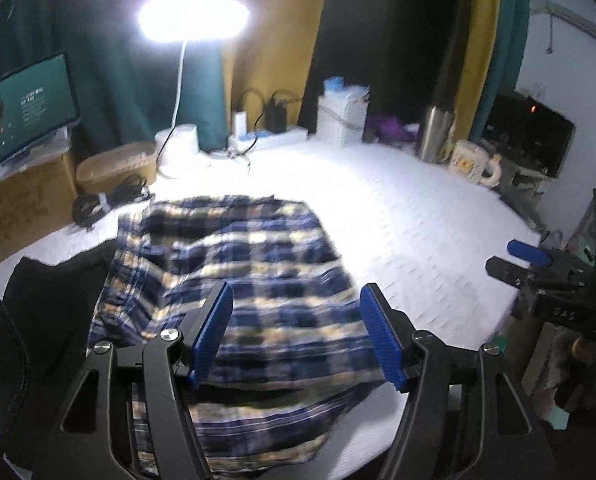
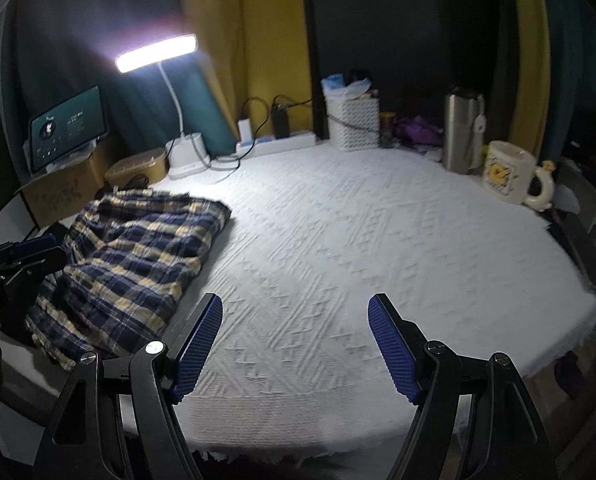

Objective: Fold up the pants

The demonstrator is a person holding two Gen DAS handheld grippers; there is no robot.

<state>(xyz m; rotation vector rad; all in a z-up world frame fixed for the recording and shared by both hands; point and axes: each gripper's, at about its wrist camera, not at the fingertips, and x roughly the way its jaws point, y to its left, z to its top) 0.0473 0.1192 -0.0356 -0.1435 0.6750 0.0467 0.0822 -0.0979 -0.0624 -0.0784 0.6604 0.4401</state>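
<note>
the left gripper (image 1: 295,332), black-armed with ribbed blue pads, hangs above the near part of the navy, cream and white plaid pants (image 1: 233,280); its jaws stand well apart with nothing between them, the cloth lying below rather than pinched. the right gripper (image 2: 295,344), of the same make, hovers over bare white textured tablecloth (image 2: 338,240) near the front edge, jaws likewise spread and empty. in the left wrist view it shows only as one blue pad and dark arms at the right edge, blurred.

the pants lie folded in a bundle toward the left side of the table, their near end reaching the front edge, where the left gripper's arms cover part of it. a black cloth (image 1: 53,304) sits just beside them at the left edge, its shape hard to make out in the dark.

along the back edge stand a lit white desk lamp (image 2: 157,54), a white power strip (image 2: 277,140) with plugs, a white perforated basket (image 2: 352,120), a steel flask (image 2: 462,132) and a cream mug (image 2: 506,172) with a yellow print. a tablet screen (image 2: 69,128) rests on a cardboard box (image 2: 61,192) beyond the back left corner, its text unreadable.
</note>
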